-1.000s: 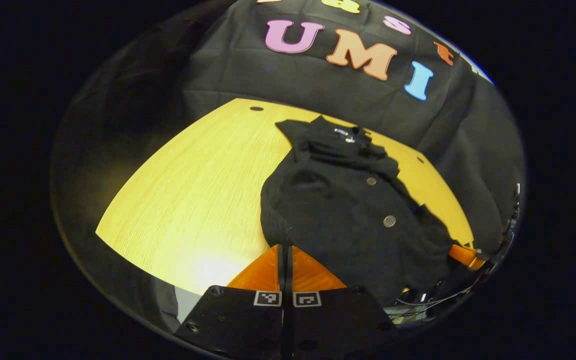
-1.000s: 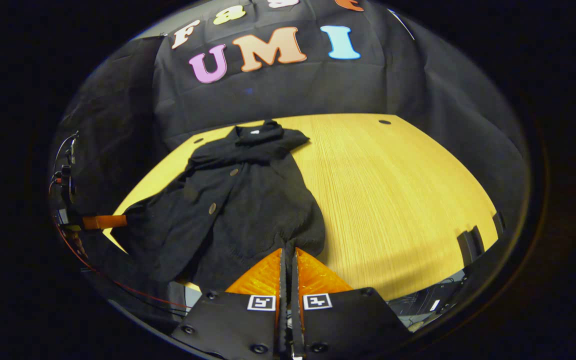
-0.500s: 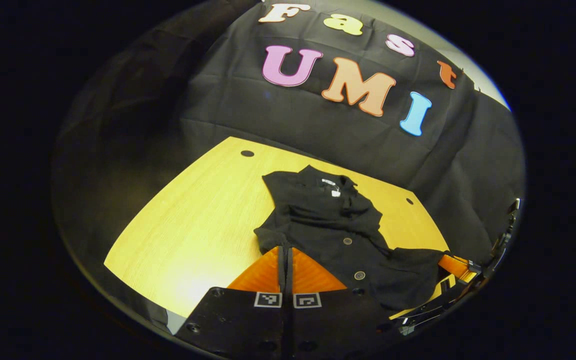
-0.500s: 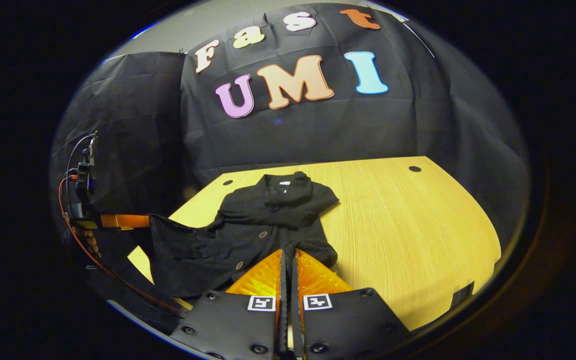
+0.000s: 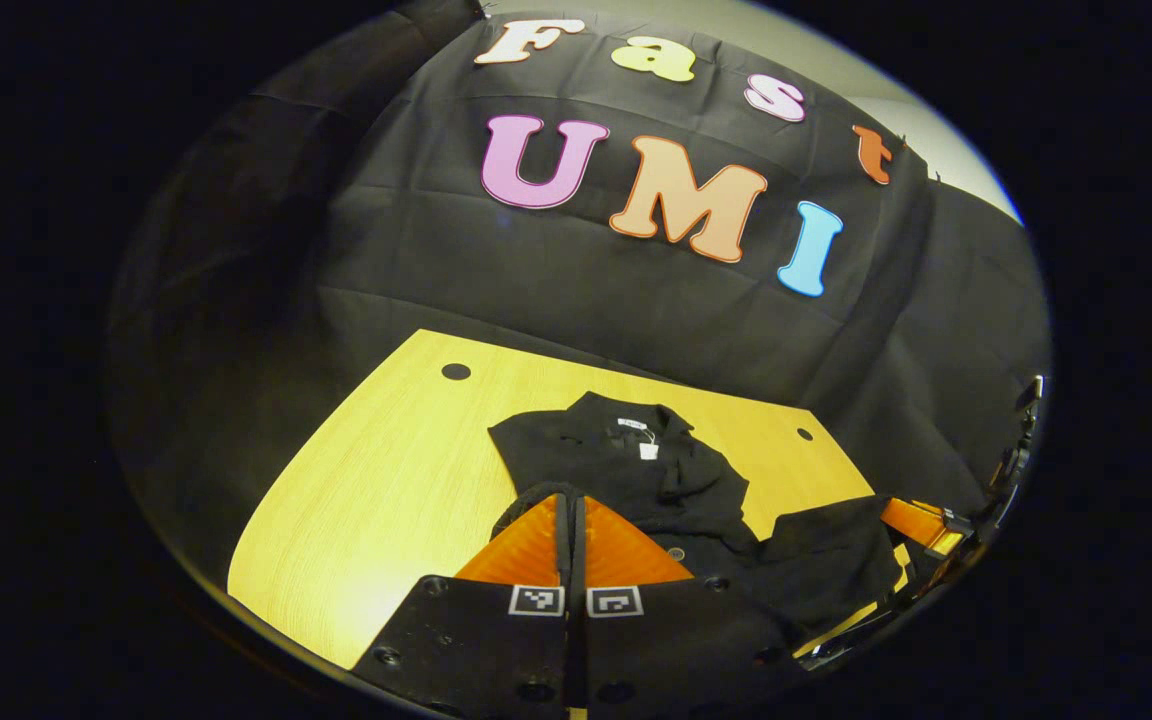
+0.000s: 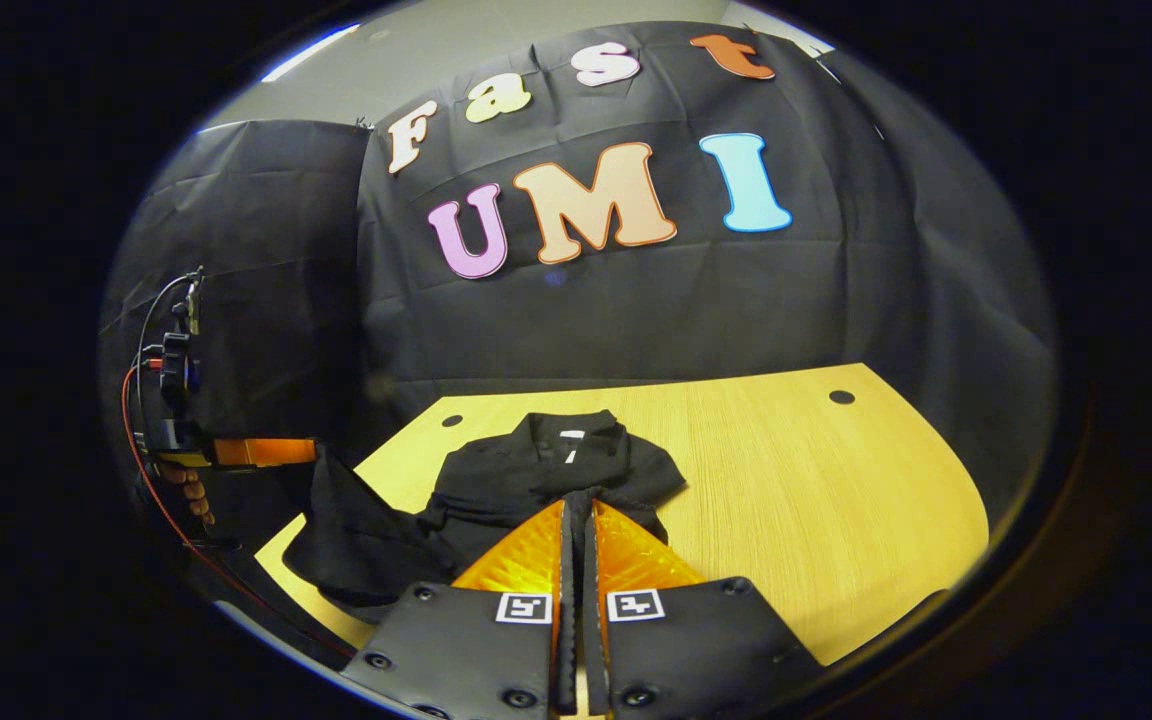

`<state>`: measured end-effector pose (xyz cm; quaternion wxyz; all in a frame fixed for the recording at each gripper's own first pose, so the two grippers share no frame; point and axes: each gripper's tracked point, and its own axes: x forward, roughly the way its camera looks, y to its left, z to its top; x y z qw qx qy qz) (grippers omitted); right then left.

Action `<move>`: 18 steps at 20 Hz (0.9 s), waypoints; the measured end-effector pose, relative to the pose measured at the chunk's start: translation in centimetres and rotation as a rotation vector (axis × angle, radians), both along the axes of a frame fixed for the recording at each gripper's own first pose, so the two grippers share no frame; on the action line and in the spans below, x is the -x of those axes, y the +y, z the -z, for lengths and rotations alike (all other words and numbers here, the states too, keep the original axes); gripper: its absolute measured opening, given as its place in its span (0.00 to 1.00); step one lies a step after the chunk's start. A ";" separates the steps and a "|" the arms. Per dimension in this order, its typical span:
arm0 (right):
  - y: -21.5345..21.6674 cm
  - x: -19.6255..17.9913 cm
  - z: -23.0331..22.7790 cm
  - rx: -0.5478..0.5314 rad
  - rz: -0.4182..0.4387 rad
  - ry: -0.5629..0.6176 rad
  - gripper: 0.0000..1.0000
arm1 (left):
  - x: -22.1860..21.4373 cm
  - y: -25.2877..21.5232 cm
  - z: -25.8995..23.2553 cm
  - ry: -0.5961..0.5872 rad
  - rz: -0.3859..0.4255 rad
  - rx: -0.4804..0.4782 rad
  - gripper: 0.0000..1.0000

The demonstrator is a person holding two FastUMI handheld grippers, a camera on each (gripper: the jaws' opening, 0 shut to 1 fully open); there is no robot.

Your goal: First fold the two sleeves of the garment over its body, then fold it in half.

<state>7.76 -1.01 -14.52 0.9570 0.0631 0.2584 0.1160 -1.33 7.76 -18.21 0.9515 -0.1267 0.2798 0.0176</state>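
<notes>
Left gripper (image 5: 570,500): closed, pinching garment (image 5: 626,465) hem.
Right gripper (image 6: 576,505): closed, gripping hem.
Garment: lying on table (image 6: 816,500), collar at 12 o'clock.

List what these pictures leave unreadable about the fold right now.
- Left tool, left gripper view: its own orange fingers hide the pinched hem of the black buttoned shirt.
- Right tool, right gripper view: same, fingers cover the grip.
- Sleeves: black on black, outlines lost.
- Neck tag: too small to read.
- Wooden table: near edge cut off.

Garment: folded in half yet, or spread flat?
Mid-fold. The garment has its hem lifted off the table by both grippers, collar end lying flat.
</notes>
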 end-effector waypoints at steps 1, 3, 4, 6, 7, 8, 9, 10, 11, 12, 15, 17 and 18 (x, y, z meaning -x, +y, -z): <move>0.1 -1.0 -0.4 -0.001 0.005 -0.007 0.06 | -0.9 0.6 0.3 0.003 -0.005 -0.005 0.00; 0.4 -3.0 -0.9 -0.001 0.014 -0.015 0.06 | -2.7 1.7 0.5 0.001 -0.018 -0.004 0.00; 0.6 -4.0 -0.9 0.002 0.019 -0.016 0.06 | -3.6 2.3 0.7 0.001 -0.028 -0.001 0.00; 0.9 -6.0 -1.1 0.009 0.029 -0.020 0.06 | -5.5 3.5 1.0 -0.005 -0.052 0.007 0.00; 1.0 -7.1 -1.3 0.011 0.036 -0.027 0.06 | -6.4 4.1 1.1 -0.007 -0.057 0.010 0.00; 1.1 -8.1 -1.3 0.013 0.043 -0.030 0.06 | -7.0 4.5 1.3 -0.004 -0.061 0.009 0.00; 1.2 -9.2 -1.3 0.014 0.052 -0.029 0.06 | -7.8 4.8 1.4 -0.005 -0.057 -0.001 0.00; 1.2 -10.1 -1.2 0.015 0.064 -0.027 0.03 | -8.7 5.1 1.9 -0.004 -0.051 -0.014 0.00; 1.1 -11.2 -0.9 0.013 0.079 -0.021 0.06 | -9.5 5.4 2.2 -0.004 -0.044 -0.026 0.00; 1.2 -12.1 -0.7 0.008 0.094 -0.015 0.06 | -10.5 5.7 2.4 -0.005 -0.045 -0.034 0.00; 1.2 -14.8 0.5 0.007 0.127 0.011 0.06 | -13.7 6.9 2.6 -0.041 -0.079 -0.009 0.00; 1.0 -16.6 1.6 0.021 0.148 0.037 0.09 | -15.3 7.5 3.7 -0.034 -0.085 -0.004 0.00; 0.9 -17.4 2.3 0.026 0.160 0.053 0.06 | -15.9 7.8 4.4 -0.023 -0.079 -0.020 0.00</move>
